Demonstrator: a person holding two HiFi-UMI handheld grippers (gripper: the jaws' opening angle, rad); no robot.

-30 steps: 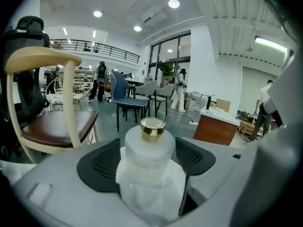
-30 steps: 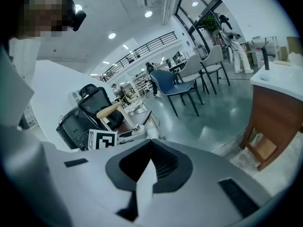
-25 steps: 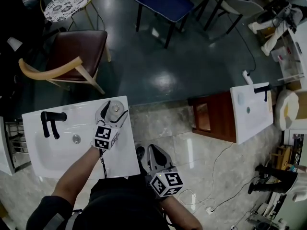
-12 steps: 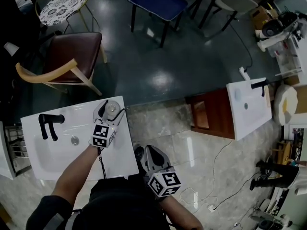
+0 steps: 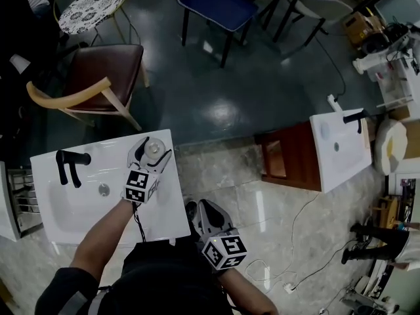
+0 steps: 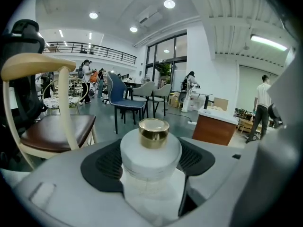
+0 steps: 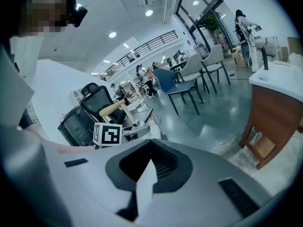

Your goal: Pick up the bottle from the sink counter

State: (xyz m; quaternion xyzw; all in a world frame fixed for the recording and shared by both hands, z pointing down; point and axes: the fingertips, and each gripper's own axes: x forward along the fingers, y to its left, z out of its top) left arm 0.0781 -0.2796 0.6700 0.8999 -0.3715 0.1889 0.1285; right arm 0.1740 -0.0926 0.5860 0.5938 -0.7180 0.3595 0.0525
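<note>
A small frosted bottle with a gold cap (image 5: 153,149) stands upright at the back right corner of the white sink counter (image 5: 164,205). My left gripper (image 5: 156,147) is around it, one jaw on each side. In the left gripper view the bottle (image 6: 150,148) fills the gap between the black pads (image 6: 102,164), and the left gripper (image 6: 150,161) is shut on it. My right gripper (image 5: 199,210) hangs off the counter's right edge, over the floor, shut and holding nothing. The right gripper view shows its jaws (image 7: 149,167) closed together.
A black faucet (image 5: 69,163) and a drain (image 5: 104,189) sit at the basin's left. Beyond the counter stand a brown-seated chair (image 5: 105,71) and a blue chair (image 5: 220,2). A second sink on a wooden cabinet (image 5: 338,151) is at the right; cables (image 5: 295,241) lie on the floor.
</note>
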